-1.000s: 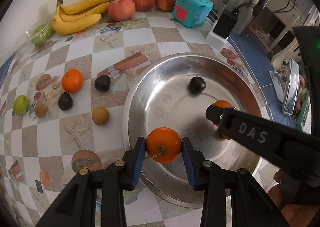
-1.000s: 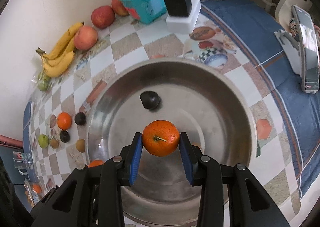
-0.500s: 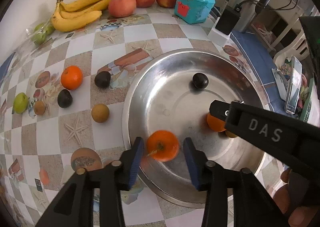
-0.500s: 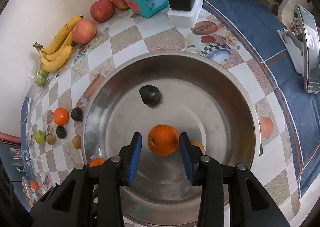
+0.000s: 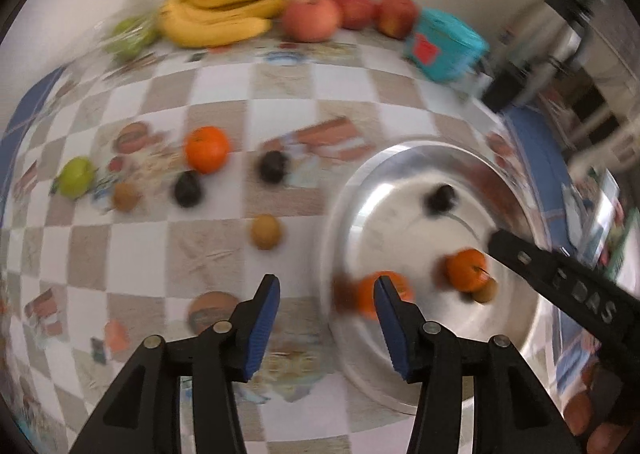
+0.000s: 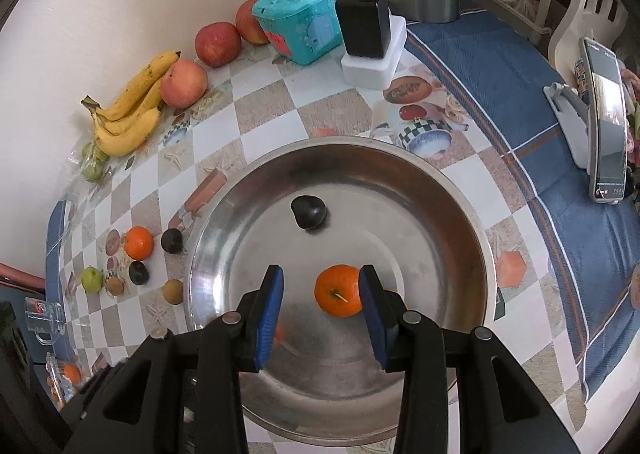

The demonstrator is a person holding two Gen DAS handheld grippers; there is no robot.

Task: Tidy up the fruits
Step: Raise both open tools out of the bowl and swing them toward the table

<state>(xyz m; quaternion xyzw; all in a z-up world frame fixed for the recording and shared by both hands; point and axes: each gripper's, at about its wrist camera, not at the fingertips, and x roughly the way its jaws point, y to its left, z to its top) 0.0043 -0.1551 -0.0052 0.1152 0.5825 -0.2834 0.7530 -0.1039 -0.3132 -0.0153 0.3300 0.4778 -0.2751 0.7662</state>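
With both mandarins seemingly dropped in the steel basin (image 6: 460,214), the left gripper (image 5: 326,318), jaws just opened and empty, and the right gripper (image 6: 320,310), jaws apart, next need the loose mandarin (image 5: 207,149).

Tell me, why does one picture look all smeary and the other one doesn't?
Left wrist view: motion blur smears the bananas and the bowl. Right wrist view: sharp, even the orange's stem shows. Both are fisheye, so the table's checks bend.

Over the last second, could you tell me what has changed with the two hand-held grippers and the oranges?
Both let go: the right hand-held gripper dropped its stemmed orange into the round steel basin. The left hand-held gripper, jaws just opening, released its blurred orange there and slid off toward the checkered tablecloth. The black fruit stayed put.
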